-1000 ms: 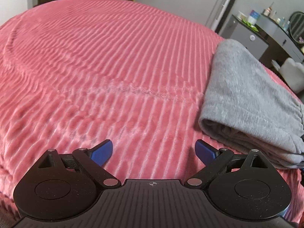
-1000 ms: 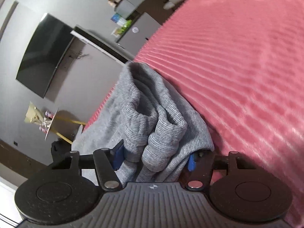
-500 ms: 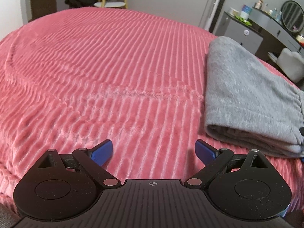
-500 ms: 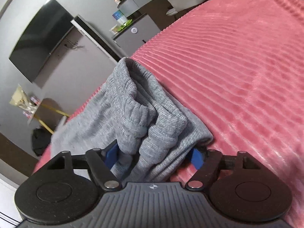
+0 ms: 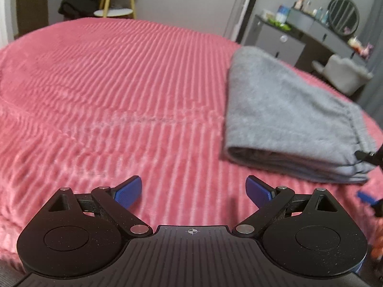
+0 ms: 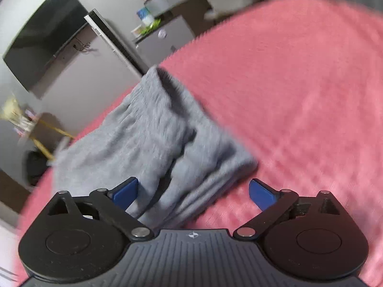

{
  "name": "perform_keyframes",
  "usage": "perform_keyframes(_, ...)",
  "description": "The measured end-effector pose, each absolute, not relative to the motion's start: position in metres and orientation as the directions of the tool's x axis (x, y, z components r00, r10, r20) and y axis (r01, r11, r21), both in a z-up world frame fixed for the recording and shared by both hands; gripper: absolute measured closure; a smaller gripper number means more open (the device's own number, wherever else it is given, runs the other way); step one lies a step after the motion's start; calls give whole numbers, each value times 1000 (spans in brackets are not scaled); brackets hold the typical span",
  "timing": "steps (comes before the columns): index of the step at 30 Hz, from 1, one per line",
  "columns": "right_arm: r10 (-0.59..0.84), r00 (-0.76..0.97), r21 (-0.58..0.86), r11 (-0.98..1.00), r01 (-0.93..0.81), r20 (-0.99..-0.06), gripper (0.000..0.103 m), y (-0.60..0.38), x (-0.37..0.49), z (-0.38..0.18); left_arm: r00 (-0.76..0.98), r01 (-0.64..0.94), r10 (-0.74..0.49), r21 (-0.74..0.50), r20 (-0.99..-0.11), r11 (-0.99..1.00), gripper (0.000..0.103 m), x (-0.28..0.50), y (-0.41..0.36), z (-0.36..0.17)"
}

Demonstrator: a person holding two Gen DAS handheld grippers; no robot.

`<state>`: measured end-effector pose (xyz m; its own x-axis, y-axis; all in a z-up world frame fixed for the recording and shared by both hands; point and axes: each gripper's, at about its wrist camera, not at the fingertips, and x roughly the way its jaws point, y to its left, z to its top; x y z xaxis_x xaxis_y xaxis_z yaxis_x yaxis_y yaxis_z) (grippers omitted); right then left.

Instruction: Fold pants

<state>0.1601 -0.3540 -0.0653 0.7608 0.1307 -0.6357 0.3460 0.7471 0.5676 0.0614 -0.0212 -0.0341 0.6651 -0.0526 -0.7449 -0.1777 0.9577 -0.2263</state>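
Grey knit pants (image 5: 287,110) are lying folded into a flat stack on the pink ribbed bedspread (image 5: 119,95), sitting at about 2 o'clock in the left wrist view, folded edge facing the camera, cuffed end toward 3 o'clock.

Left gripper (image 5: 192,191) is hovering over bare bedspread at 6 o'clock, jaws standing wide apart, nothing between the blue pads (image 5: 128,191). Not touching the pants; the stack is lying off beyond its right finger.

Right gripper (image 6: 194,191) is pointing down at the cuffed end of the pants (image 6: 148,138), which is filling 9 to 12 o'clock of its view. Its jaws are opening, already spread about as wide as they go. The near corner of the stack is sitting between the fingers, closer to the left pad (image 6: 125,192); the right pad (image 6: 261,193) is standing clear over bedspread. The frame is motion-blurred, so I can't be sure the left pad is fully off the fabric, but it looks like no squeeze.

In the left wrist view, a black tip and a blue pad of the right gripper (image 5: 368,179) are showing at 3 o'clock, either side of the stack's corner.

A grey cabinet (image 5: 275,40) and dresser with a round mirror (image 5: 343,15) are standing past the bed at 1 o'clock.
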Motion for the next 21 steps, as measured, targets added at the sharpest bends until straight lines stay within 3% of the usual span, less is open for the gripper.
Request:
perform_keyframes(3,283,756,716,615,329,-590,4,-365,147,-77,655,-187,-83,-268,-751,945,5,64,-18,-37)
perform_keyframes(7,296,736,707,624,334,-609,4,-361,136,-75,622,-216,-32,-211,-783,954,5,70,-22,-44)
perform_keyframes(15,184,631,330,936,122,-754,4,-276,131,-46,579,-150,1,-106,-816,983,5,65,-42,-45)
perform_keyframes(21,56,598,86,996,22,-799,4,-232,109,-36,597,-23,-43,-71,-801,997,5,41,-64,-35)
